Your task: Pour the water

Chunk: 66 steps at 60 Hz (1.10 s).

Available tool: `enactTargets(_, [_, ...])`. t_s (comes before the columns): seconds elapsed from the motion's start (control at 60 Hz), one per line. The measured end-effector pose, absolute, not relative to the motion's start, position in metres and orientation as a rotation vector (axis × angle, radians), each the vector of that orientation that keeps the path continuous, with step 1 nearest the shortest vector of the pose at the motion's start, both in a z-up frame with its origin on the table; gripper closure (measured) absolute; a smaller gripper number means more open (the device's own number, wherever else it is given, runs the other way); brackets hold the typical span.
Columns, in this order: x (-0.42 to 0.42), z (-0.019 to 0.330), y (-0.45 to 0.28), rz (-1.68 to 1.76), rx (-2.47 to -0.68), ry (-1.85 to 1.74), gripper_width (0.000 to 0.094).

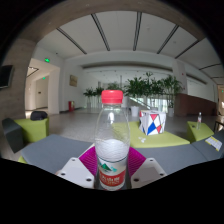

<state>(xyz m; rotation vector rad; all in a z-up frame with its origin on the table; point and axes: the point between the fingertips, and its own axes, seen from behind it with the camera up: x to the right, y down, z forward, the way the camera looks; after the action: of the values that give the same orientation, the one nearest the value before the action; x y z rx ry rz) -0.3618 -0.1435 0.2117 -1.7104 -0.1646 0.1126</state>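
Observation:
A clear plastic water bottle (112, 135) with a red cap and a red-and-green label stands upright between my fingers. My gripper (112, 168) is shut on the bottle, its magenta pads (88, 158) pressing on both sides at the label. The bottle's base is hidden below the fingers, so I cannot tell whether it rests on the table. A small cup (152, 123) with red and blue triangles stands beyond the bottle, to its right, on the grey table (55, 150).
Green chairs (36, 128) stand at the left and right of the table. Behind lies an open hall with potted plants (150, 90) along the back wall and a doorway at the left.

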Motion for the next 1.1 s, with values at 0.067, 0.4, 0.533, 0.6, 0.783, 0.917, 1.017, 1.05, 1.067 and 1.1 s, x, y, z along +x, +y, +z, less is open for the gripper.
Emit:
enactTargets(0.067, [-0.354, 0.182, -0.138, 0.102, -1.743, -0.180, 0.0580])
enactTargets(0.4, [-0.351, 0.085, -0.135, 0.109, -1.846, -0.209, 0.0576])
enactTargets(0.533, [-0.352, 0.080, -0.138, 0.097, -1.838, -0.197, 0.0545])
enactTargets(0.6, [-0.345, 0.083, -0.139, 0.107, -1.849, -0.183, 0.0472])
enactTargets(0.783, [-0.346, 0.083, -0.151, 0.101, -1.925, -0.163, 0.0077])
enactTargets(0.917, [-0.338, 0.102, -0.180, 0.066, -1.938, -0.153, 0.0077])
enactTargets(1.017, [-0.335, 0.121, -0.213, 0.061, -1.958, -0.140, 0.0089])
enactTargets(1.05, [-0.335, 0.127, -0.229, 0.061, -1.963, -0.131, 0.0089])
enactTargets(1.067, [-0.335, 0.130, -0.235, 0.061, -1.965, -0.127, 0.0091])
enactTargets(1.1, [-0.333, 0.137, -0.250, 0.058, -1.967, -0.120, 0.0087])
